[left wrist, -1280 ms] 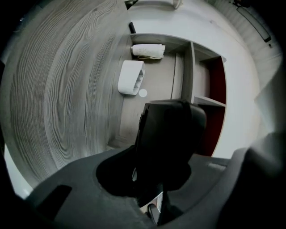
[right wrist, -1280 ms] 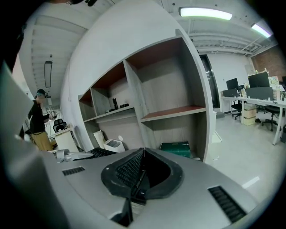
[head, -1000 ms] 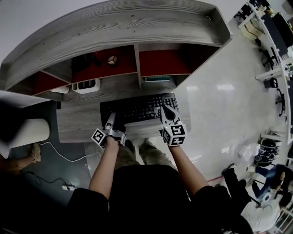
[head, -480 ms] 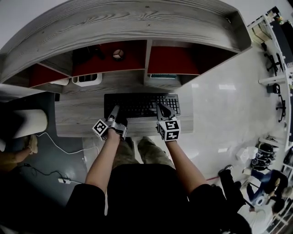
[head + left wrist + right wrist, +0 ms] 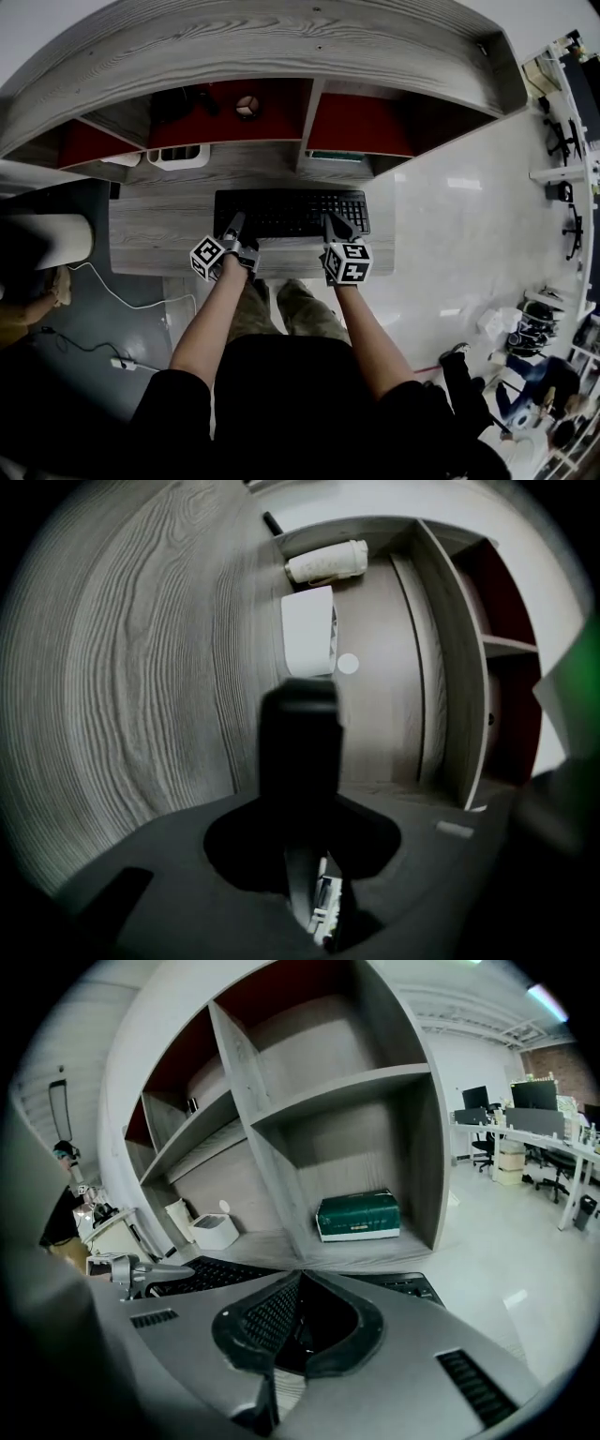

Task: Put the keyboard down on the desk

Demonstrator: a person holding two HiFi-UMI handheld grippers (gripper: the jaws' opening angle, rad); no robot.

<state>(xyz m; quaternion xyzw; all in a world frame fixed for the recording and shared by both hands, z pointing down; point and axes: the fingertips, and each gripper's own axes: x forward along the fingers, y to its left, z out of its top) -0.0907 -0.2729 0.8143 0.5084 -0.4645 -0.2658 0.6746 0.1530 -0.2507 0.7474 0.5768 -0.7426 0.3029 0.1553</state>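
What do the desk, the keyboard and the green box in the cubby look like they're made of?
Desk: grey board with printed-looking wood grain, probably matte laminate.
Keyboard: black and matte, likely plastic.
Box: dark green with a slight sheen, either metal or plastic.

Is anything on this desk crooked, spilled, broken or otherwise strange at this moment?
Nothing stands out. The keyboard lies flat on the desk, roughly parallel to its front edge. The green box sits level in its cubby, and no spill or damage is visible.
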